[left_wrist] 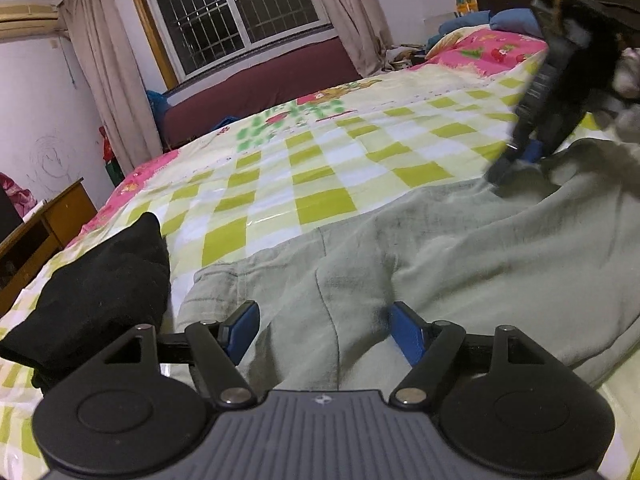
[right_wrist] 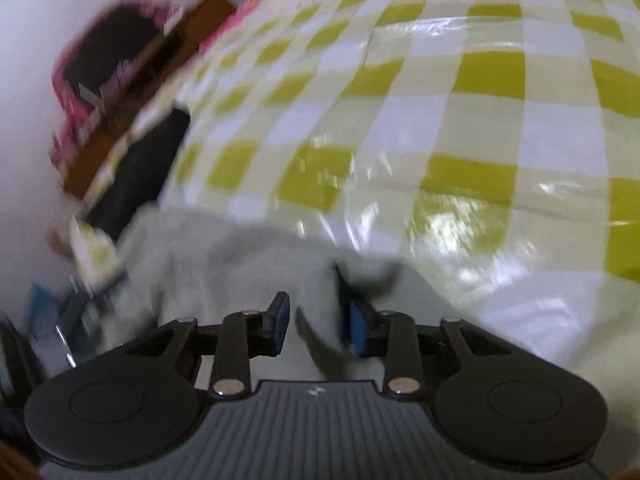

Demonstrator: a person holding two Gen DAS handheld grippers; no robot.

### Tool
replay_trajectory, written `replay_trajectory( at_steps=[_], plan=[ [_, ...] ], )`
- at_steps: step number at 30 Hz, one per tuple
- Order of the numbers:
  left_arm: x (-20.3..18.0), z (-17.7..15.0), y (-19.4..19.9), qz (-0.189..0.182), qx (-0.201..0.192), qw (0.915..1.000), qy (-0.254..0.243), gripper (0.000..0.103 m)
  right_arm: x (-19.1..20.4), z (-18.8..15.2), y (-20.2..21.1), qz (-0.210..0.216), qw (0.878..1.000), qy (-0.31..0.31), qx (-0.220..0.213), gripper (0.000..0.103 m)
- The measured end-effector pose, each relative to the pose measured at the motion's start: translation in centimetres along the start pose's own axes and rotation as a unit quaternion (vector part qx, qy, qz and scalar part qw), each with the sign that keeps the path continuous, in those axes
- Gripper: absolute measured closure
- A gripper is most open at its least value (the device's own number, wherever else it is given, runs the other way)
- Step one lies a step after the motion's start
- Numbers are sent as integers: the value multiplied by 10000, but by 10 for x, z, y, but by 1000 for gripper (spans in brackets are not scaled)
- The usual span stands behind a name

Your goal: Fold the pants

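Observation:
Pale grey-green pants point(left_wrist: 420, 248) lie spread on a bed with a green-and-white checked cover point(left_wrist: 320, 160). My left gripper point(left_wrist: 324, 320) is open, its blue-padded fingers straddling the cloth near the waistband end. My right gripper point(left_wrist: 516, 160) shows blurred at the upper right, its tips down on the far edge of the pants. In the right wrist view the right gripper point(right_wrist: 316, 320) is open with a ridge of the pants point(right_wrist: 240, 264) between its fingers; the picture is motion-blurred.
A black garment point(left_wrist: 104, 292) lies on the bed to the left of the pants, also in the right wrist view point(right_wrist: 140, 172). A wooden desk point(left_wrist: 40, 228) stands beside the bed at left. Pink pillows point(left_wrist: 488, 52) are at the far end.

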State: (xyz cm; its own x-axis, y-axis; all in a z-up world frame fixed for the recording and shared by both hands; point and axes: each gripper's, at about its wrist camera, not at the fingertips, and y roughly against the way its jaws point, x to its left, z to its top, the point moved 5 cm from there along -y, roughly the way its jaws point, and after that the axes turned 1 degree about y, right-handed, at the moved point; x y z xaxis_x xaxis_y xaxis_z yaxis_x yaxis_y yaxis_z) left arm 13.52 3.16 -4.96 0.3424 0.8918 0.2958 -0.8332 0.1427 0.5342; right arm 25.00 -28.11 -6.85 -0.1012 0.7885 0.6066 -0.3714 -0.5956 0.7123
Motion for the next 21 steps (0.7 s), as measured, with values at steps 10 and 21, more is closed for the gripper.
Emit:
replay_trajectory(
  at_steps=[10, 21],
  plan=[
    [-4, 0, 5, 287, 24, 9994, -208, 15, -46, 20, 29, -540, 9798, -1335, -1386, 91],
    [-56, 35, 33, 26, -567, 9948, -847, 16, -19, -102, 85, -1356, 9781, -725, -1403, 103]
  ],
)
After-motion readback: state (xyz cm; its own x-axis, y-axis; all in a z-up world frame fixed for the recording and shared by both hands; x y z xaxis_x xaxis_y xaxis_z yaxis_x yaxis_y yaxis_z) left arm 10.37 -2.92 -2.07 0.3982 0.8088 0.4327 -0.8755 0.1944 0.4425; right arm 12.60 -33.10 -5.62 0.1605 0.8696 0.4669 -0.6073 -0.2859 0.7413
